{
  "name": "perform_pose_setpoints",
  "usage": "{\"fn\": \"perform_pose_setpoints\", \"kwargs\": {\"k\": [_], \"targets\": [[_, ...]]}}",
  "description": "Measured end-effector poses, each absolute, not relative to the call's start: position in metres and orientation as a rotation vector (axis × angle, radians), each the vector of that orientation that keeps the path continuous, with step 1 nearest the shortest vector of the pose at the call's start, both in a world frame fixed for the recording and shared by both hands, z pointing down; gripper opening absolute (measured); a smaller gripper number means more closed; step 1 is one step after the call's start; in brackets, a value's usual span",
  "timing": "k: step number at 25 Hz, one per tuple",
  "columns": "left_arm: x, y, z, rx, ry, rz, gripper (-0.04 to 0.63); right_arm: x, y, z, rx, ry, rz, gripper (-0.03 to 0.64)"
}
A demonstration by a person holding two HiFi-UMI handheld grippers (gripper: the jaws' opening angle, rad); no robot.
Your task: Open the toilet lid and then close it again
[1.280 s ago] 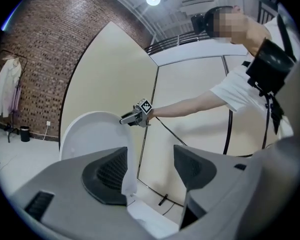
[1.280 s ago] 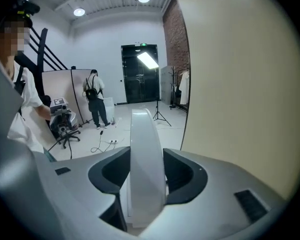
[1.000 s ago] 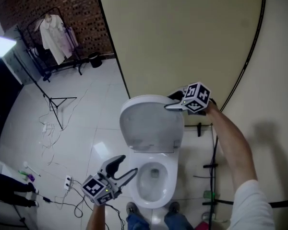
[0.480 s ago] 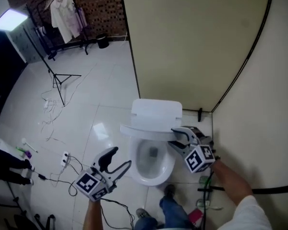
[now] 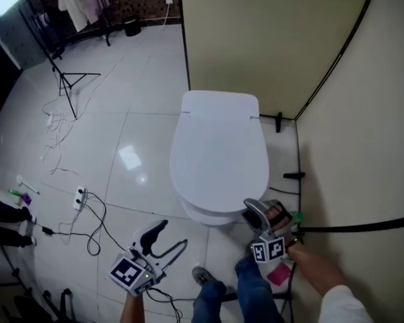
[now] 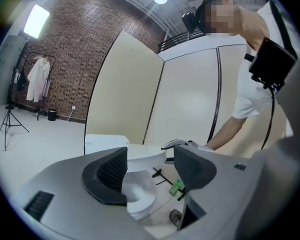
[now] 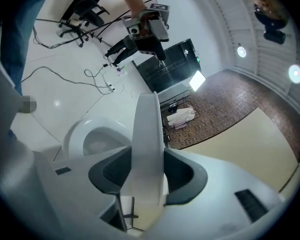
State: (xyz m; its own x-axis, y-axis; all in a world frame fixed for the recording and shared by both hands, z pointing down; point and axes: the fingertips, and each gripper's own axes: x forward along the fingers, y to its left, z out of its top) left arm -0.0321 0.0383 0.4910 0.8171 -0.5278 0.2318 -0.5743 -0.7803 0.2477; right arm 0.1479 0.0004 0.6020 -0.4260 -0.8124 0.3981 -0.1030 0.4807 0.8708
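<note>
- Now the toilet lid [image 5: 219, 150] is lying almost flat over the bowl [image 7: 97, 139], where a second ago it was standing upright at the tank [image 5: 220, 103] — the closing half of the task is nearing its end.
- The right gripper [image 5: 256, 210] is holding the lid's front edge. In the right gripper view the white rim is running straight up between the jaws, filling their narrow gap and touching both pads.
- Just to one side of those jaws, the bowl's opening is still showing past the lid's edge, so I am judging that the lid is not yet resting fully down.
- That gripper has been travelling with the lid, coming from high beside the partition [image 5: 256, 32] down to the front corner of the bowl.
- The left gripper [image 5: 170, 236] is hanging idle, its jaws standing wide with nothing between them. Beyond their tips, well apart, the lid and the right gripper are showing in the left gripper view.
- It has been drifting lower and back over the floor [image 5: 121, 113], keeping clear of the bowl throughout.
- What is remaining, as I am reading it, is a gentle last lowering and then letting the rim go — releasing too soon is risking a slam, since the lid is looking smooth and free on its hinge.
</note>
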Motion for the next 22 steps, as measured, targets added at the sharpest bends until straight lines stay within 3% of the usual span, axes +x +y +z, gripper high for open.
{"fn": "perform_pose_setpoints", "kwargs": {"k": [10,14,22], "targets": [[-0.026,0.075,0.572,2.551,-0.914,0.143,0.287,0.131,0.056,0.751,0.622,-1.849,-0.983,0.194],[-0.007,0.086,0.587,2.548,-0.879,0.205,0.287,0.133,0.072,0.806,0.473,-1.855,-0.840,0.318],[0.000,0.094,0.582,2.525,-0.892,0.244,0.287,0.136,0.076,0.848,0.351,-1.815,-0.635,0.328]]}}
